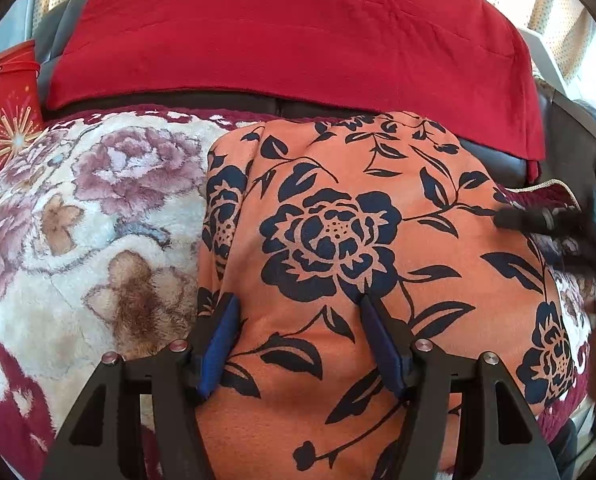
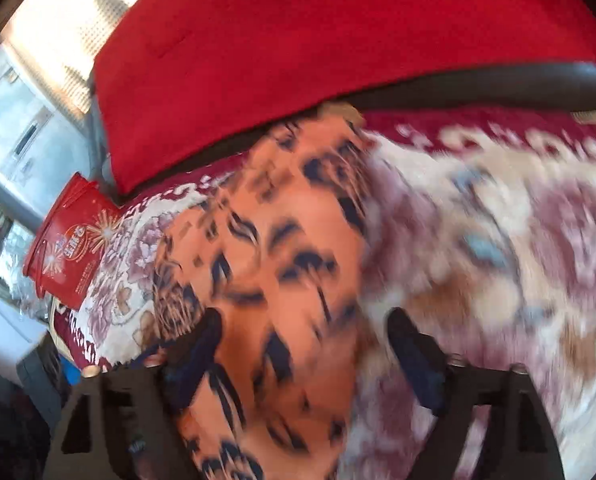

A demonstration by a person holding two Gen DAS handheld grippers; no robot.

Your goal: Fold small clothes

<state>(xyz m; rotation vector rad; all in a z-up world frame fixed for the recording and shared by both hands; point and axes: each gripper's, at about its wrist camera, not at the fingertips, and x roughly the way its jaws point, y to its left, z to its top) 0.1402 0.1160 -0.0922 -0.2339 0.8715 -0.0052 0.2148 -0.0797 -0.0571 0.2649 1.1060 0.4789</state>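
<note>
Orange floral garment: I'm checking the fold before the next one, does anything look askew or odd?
Mostly tidy. The orange floral garment lies on the plush blanket, but its left edge bunches into a ridge. Both the left gripper and right gripper are open above it.

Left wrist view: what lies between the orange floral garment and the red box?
Only the plush floral blanket lies between the orange floral garment and the red box.
</note>
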